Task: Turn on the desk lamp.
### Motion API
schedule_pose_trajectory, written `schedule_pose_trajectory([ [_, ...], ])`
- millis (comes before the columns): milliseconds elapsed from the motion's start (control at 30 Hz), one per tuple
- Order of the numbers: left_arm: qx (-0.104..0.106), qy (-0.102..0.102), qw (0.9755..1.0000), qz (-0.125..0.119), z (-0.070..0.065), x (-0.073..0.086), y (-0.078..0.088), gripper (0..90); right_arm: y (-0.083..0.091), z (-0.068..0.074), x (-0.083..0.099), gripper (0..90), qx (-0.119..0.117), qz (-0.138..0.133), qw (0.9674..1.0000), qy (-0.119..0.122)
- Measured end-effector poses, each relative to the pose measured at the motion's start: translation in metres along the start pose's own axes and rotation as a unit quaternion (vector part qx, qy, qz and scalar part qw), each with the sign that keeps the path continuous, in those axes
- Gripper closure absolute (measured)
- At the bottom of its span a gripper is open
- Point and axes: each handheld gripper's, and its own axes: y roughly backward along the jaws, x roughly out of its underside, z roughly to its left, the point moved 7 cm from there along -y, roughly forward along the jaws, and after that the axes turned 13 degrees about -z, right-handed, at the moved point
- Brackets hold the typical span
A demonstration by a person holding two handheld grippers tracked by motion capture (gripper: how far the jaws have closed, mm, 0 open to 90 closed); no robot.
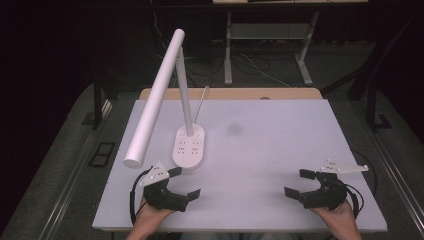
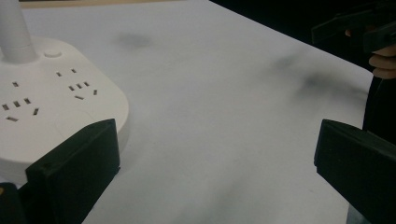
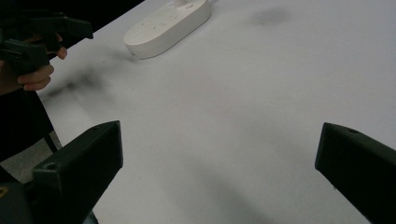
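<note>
The big white worktop (image 1: 280, 150) has a dark smudge (image 1: 234, 129) near its middle. A white desk lamp (image 1: 170, 100) stands on the left part of the worktop. Its long tube head (image 1: 152, 102) leans out toward the near left edge. Its pole (image 1: 184, 95) stands up from a flat oval base (image 1: 189, 146) with plug holes on top. The left tongs (image 1: 184, 182) are wide open, just beside the near end of the base, and they grip nothing. The right tongs (image 1: 298, 182) are also wide open and grip nothing. They are well apart from the lamp, over the near right part of the worktop.
</note>
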Motion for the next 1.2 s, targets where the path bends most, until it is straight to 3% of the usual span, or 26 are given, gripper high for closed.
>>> schedule_pose_trajectory([
  [533,-0.001,0.001,1.0000,0.009,0.002,0.004,0.001,0.0,0.000,-0.003,-0.008,0.7,-0.002,0.017,0.9998,-0.013],
  [800,-0.004,0.001,0.9999,0.010,0.003,0.004,0.002,0.0,-0.007,0.001,-0.014,0.7,-0.010,0.040,0.9991,0.004],
  [1200,-0.007,0.002,0.9999,0.009,0.004,0.004,0.002,0.0,-0.019,0.004,-0.029,0.8,-0.020,0.047,0.9986,0.014],
])
